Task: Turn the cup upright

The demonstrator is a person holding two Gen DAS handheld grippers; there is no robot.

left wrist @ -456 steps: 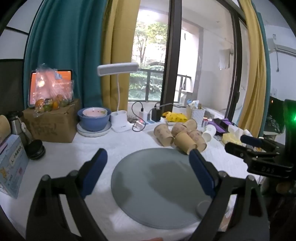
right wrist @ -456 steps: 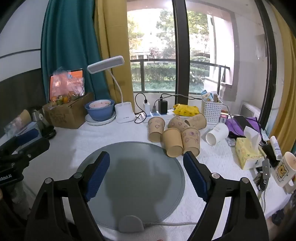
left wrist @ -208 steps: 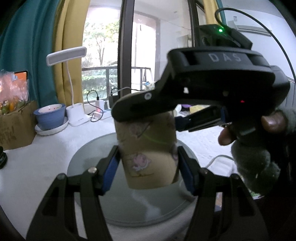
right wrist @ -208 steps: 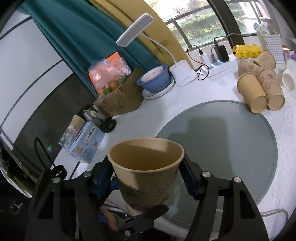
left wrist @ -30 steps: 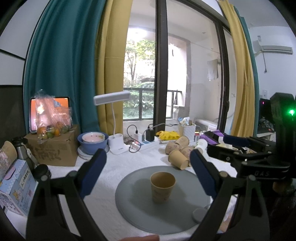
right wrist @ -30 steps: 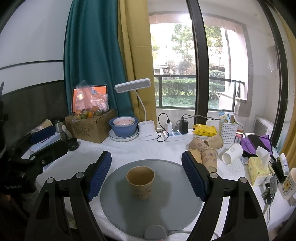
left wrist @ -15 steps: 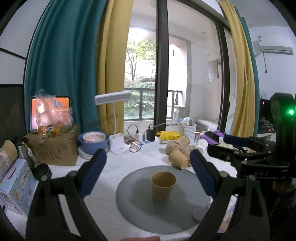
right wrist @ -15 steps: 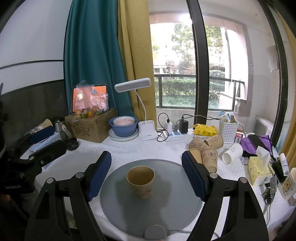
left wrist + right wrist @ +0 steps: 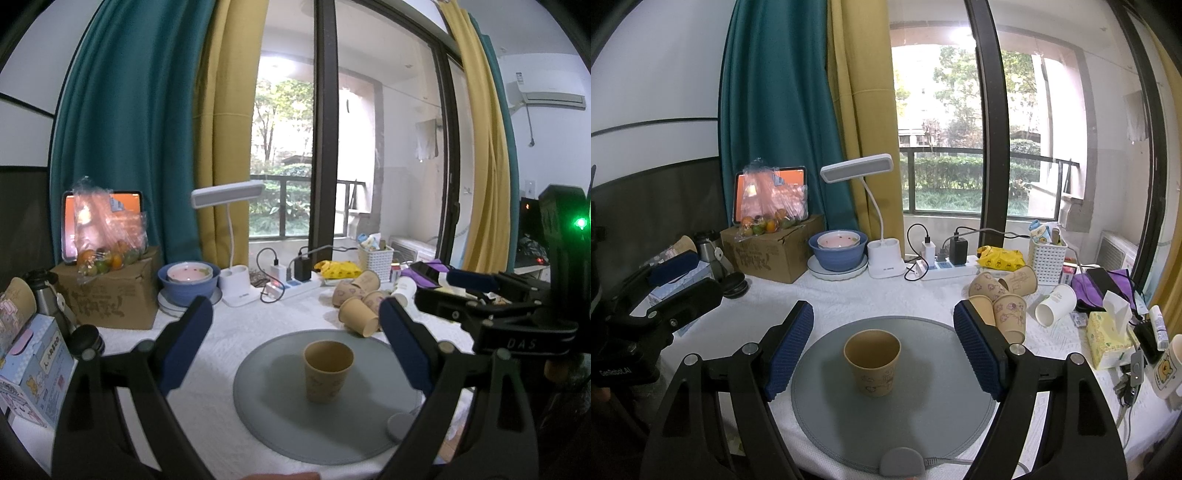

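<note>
A brown paper cup (image 9: 328, 371) stands upright, mouth up, near the middle of the round grey mat (image 9: 273, 406); it also shows in the right wrist view (image 9: 872, 363) on the mat (image 9: 923, 424). My left gripper (image 9: 295, 343) is open and empty, held back above the table's front edge. My right gripper (image 9: 884, 343) is open and empty, also held back from the cup. The right gripper's body (image 9: 509, 321) shows at the right of the left wrist view, and the left one (image 9: 646, 317) at the left of the right wrist view.
Several paper cups (image 9: 1001, 299) lie on their sides beyond the mat at the right. A white desk lamp (image 9: 882, 254), blue bowl (image 9: 837, 251), cardboard box (image 9: 768, 254), power strip (image 9: 942, 267) and white basket (image 9: 1047, 258) line the back. A tissue box (image 9: 1108, 339) sits at the right.
Nothing has visibly changed over the last second. Much earlier, both grippers held the cup in the air; it now stands on the mat and both are open.
</note>
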